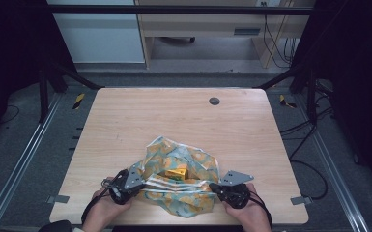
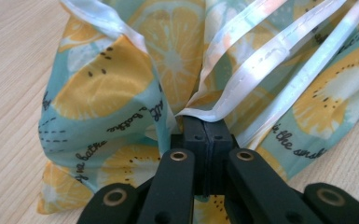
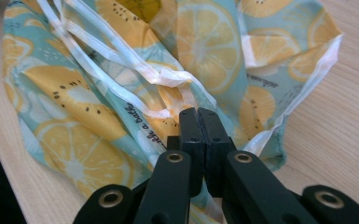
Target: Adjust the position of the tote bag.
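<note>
A teal cloth bag printed with orange and kiwi slices [image 1: 181,176] lies crumpled near the table's front edge. Its mouth gapes a little and a yellow object [image 1: 176,172] shows inside. My left gripper [image 1: 136,182] is at the bag's left side, jaws shut on the white-edged hem [image 2: 205,109]. My right gripper [image 1: 216,186] is at the bag's right side, jaws shut on the bag's white trim [image 3: 177,79]. White drawstring-like bands [image 1: 174,183] stretch between the two grippers. A hand holds each gripper from below.
The wooden table [image 1: 174,121] has bare surface beyond the bag, with a small dark round cap [image 1: 214,101] near its far edge. Black frame bars and cables stand around the table on the grey floor.
</note>
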A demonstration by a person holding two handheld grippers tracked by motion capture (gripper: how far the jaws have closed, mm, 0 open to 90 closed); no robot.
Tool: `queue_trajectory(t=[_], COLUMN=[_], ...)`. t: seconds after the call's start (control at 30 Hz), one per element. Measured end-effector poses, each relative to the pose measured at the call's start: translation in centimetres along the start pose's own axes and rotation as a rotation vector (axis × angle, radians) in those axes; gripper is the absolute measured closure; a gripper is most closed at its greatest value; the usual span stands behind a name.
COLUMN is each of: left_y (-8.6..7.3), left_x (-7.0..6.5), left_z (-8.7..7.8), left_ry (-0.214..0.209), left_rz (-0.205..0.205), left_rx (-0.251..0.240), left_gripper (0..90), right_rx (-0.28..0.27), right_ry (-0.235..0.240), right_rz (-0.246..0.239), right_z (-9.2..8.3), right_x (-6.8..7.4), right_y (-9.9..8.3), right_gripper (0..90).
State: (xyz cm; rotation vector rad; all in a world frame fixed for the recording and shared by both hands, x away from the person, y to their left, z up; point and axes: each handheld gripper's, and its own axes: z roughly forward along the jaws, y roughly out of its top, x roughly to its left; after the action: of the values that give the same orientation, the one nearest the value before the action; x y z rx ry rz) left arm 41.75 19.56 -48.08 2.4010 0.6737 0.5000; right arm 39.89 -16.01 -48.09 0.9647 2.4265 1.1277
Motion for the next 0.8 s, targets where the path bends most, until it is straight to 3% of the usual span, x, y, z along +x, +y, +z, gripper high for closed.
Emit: queue_trajectory(t=[0.6, 0.73, 0.77, 0.8], left_y=[0.0, -0.1, -0.1, -0.3], left_x=[0.0, 0.2, 0.2, 0.1], left_z=[-0.1, -1.2, -1.6, -2.4], left_ry=[0.005, -0.007, 0.001, 0.012], left_rz=[-0.004, -0.030, -0.032, -0.043], left_rx=[-0.004, -0.069, -0.084, -0.118], left_gripper=[89.6, 83.1, 80.5, 71.3], right_rx=[0.016, -0.023, -0.030, -0.062], right_ry=[-0.021, -0.002, -0.005, -0.008], right_rz=[-0.004, -0.028, -0.035, -0.049], right_z=[0.6, 0.0, -0.2, -0.9], right_x=[-0.2, 0.2, 0.3, 0.6], right_y=[0.0, 0.3, 0.3, 0.3], right_gripper=[89.6, 86.9, 83.4, 71.7])
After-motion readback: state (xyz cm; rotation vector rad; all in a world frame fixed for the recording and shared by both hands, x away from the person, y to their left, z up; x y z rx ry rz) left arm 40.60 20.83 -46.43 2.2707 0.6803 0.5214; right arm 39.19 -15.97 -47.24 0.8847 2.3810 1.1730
